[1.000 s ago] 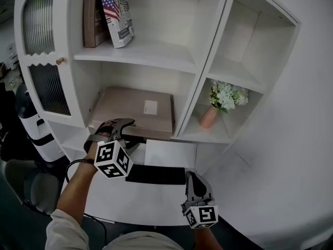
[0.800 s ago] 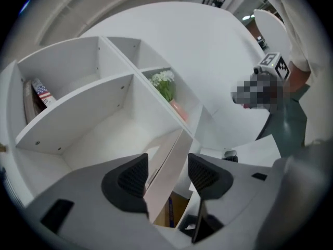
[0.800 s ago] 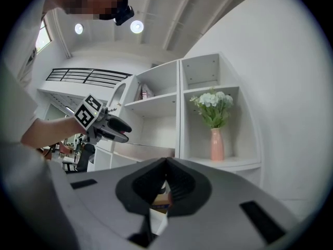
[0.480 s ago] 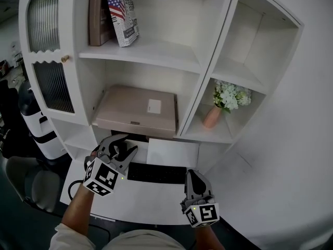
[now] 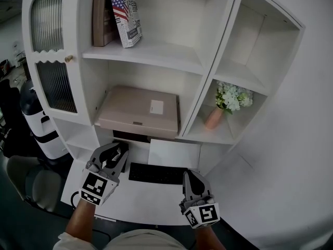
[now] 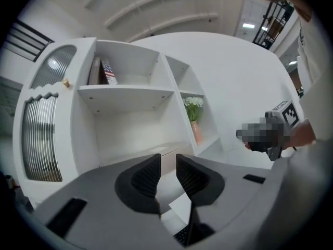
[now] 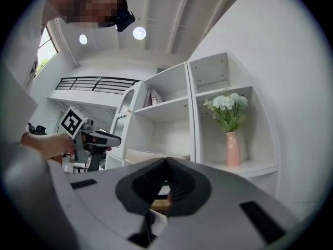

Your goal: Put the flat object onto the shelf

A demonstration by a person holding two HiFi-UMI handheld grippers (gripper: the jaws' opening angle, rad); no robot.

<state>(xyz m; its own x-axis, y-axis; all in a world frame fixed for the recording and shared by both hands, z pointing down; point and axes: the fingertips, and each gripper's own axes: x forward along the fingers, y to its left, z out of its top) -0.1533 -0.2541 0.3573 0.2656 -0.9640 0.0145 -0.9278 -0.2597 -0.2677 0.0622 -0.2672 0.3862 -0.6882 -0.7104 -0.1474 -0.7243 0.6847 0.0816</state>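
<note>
Flat object: a tan flat box [image 5: 139, 112] lies flat on the lower middle shelf of the white shelving unit [image 5: 208, 72], its front edge at the lip of the shelf, with neither gripper touching it
Left gripper: the left gripper [image 5: 115, 152] hangs over the left part of the desk [image 5: 140, 197], below the box and well apart from it; its jaws are closing, a narrow gap is left between the pads and nothing is between them
Right gripper: the right gripper [image 5: 191, 177] sits low over the front of the desk, pointing toward the shelves; its jaws are clenched tip to tip and hold nothing
Desk: a dark keyboard [image 5: 156, 173] lies between the two grippers, and a white sheet [image 5: 174, 154] lies just behind it, under the shelf edge
Upper shelf: a brown book [image 5: 101, 14] stands upright and a newspaper-print book [image 5: 126, 12] leans beside it
Right compartment: a pink vase [image 5: 212, 119] holding pale flowers [image 5: 232, 97] stands on the lowest shelf there
Left side: a cabinet door [image 5: 49, 46] with ribbed glass and a small round knob closes off the unit's left section
</note>
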